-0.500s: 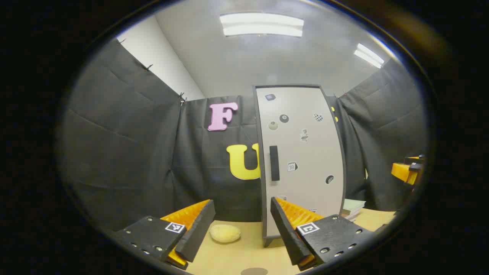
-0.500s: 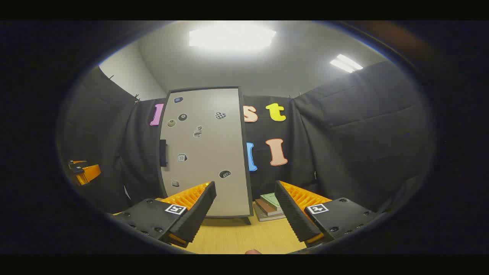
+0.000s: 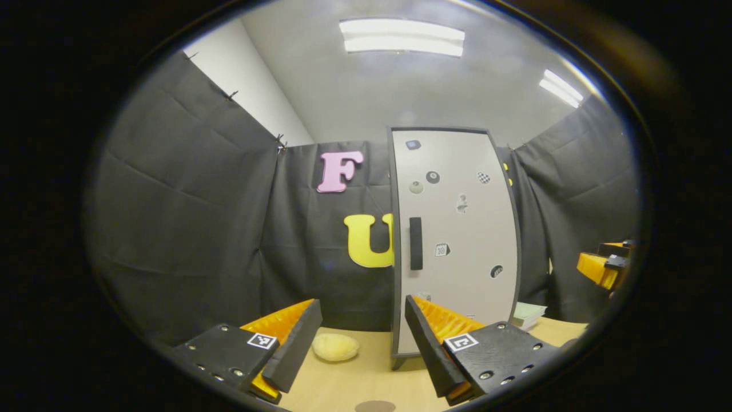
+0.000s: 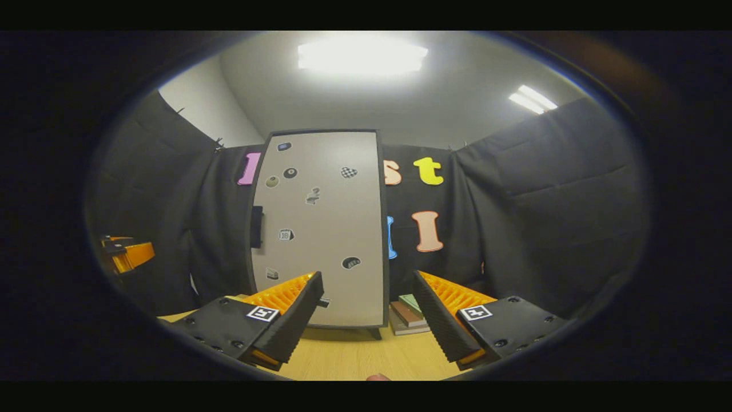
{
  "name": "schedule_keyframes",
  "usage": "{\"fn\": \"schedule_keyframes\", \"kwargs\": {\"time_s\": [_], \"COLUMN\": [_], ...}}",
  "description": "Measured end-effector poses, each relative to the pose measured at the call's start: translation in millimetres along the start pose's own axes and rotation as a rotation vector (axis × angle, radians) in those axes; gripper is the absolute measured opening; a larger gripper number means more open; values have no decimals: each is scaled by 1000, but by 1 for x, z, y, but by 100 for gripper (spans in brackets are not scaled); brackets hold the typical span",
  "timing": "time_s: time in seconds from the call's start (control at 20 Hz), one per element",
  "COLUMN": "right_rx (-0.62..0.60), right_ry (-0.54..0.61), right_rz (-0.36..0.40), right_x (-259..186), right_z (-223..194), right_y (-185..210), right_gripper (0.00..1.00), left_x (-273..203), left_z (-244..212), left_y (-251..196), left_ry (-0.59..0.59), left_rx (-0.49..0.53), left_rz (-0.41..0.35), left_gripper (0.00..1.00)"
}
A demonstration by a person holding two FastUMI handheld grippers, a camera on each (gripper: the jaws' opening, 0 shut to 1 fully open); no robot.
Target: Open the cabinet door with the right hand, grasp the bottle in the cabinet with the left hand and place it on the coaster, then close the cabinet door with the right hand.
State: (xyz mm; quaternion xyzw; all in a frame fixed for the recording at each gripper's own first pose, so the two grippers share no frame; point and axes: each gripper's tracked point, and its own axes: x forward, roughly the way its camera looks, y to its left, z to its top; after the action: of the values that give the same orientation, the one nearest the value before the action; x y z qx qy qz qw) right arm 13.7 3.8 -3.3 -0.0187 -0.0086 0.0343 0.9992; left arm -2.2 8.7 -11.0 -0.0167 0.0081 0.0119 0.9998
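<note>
A tall grey cabinet (image 3: 457, 240) stands at the back of the wooden table, its door shut and dotted with stickers. A black handle (image 3: 416, 243) sits near the door's left edge. The same cabinet (image 4: 320, 229) and handle (image 4: 257, 226) appear in the right gripper view. My left gripper (image 3: 361, 349) is open, well short of the cabinet. My right gripper (image 4: 366, 326) is open too, also away from the door. A dark round coaster (image 3: 374, 406) lies on the table just below the left gripper. The bottle is hidden behind the door.
A pale yellow sponge-like lump (image 3: 335, 347) lies on the table left of the cabinet. A stack of books (image 4: 409, 313) sits at the cabinet's right side. The other gripper shows at the far right (image 3: 603, 266) of the left gripper view and at the far left (image 4: 126, 253) of the right gripper view.
Both views have shifted slightly, so the cabinet sits a little further right in each. Both grippers stay open and hold nothing.
</note>
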Motion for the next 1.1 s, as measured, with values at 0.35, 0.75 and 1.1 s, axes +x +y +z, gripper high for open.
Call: {"fn": "schedule_keyframes", "kwargs": {"time_s": [0.35,0.75,1.1], "right_rx": [7,59,70], "right_ry": [2,-38,-56], "right_rz": [44,148,239], "right_x": [4,51,104], "right_z": [14,54,75], "right_y": [27,101,180], "right_gripper": [94,94,94], "left_x": [-6,-34,-53], "left_z": [2,3,0], "left_y": [9,60,125], "left_ry": [-3,-4,5], "left_rx": [12,48,73], "left_rz": [16,96,214], "left_gripper": [84,90,90]}}
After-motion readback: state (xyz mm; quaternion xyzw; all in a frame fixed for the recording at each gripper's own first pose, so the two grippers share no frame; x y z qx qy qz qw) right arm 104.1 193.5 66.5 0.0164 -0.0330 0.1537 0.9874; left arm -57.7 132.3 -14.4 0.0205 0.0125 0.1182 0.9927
